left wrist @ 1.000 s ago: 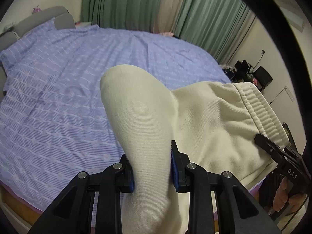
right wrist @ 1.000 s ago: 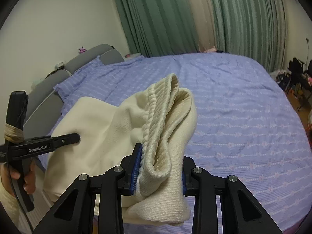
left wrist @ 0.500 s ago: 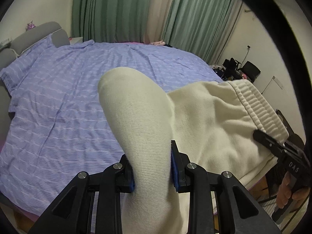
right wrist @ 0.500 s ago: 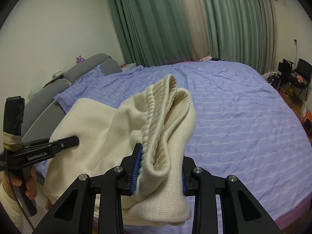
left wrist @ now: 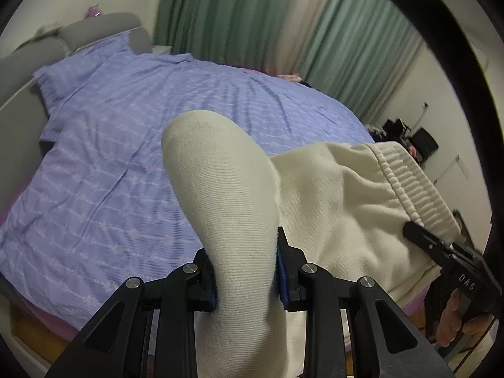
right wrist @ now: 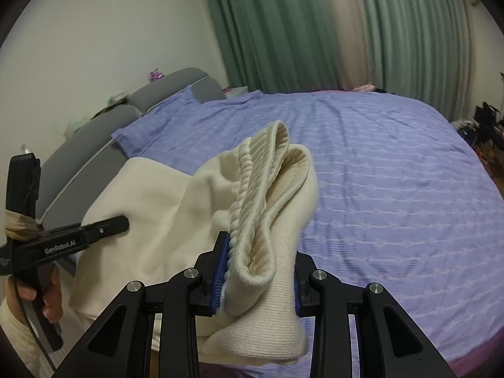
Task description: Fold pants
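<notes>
Between the blue-padded jaws of the left gripper [left wrist: 245, 271] a thick fold of the cream pants [left wrist: 330, 208] is pinched tight, the cloth bulging up in a rounded hump just ahead of the fingers. Only the left wrist view shows this smooth fold and, off to its right, the ribbed waistband [left wrist: 412, 186] running down to where the other tool grips it, a hand [left wrist: 456, 318] wrapped round that tool's handle.

From the right wrist view the right gripper [right wrist: 256, 271] has its jaws clamped on the bunched, doubled-over waistband, whose ribbed edges stand up in a loop above the fingers. That view alone shows the left gripper side-on at the far left, marked "GenRobot.AI", its tip against the pale cloth.

Both ends of the pants are held up over the near edge of the bed [right wrist: 393, 189], with its lilac striped cover. A grey headboard [right wrist: 176, 85] and green curtains [right wrist: 283, 25] lie beyond.
</notes>
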Available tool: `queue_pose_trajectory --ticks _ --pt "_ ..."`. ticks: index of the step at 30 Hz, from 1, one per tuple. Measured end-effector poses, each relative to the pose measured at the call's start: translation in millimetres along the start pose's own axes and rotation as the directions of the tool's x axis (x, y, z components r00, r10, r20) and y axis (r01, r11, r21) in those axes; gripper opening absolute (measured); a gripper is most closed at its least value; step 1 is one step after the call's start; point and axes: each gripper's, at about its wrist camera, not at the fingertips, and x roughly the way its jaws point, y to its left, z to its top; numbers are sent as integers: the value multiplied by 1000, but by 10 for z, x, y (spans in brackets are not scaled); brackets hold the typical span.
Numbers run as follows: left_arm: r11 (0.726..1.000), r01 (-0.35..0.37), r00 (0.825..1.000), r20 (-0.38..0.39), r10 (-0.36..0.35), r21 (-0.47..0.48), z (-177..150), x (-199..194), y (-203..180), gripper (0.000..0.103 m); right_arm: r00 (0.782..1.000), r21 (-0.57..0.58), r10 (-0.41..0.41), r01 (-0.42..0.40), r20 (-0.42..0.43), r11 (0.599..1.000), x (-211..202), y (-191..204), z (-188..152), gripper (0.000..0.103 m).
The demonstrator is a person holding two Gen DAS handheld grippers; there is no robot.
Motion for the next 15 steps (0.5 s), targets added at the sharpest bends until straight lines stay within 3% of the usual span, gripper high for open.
queue_pose_trajectory --ticks 7,15 --pt "1000 -3 1000 -12 3 -26 139 -18 817 28 999 -27 24 -25 -36 999 408 617 87 33" --pt "1000 -17 990 -138 20 20 431 236 1959 28 992 59 20 -12 -124 998 1192 1394 40 33"
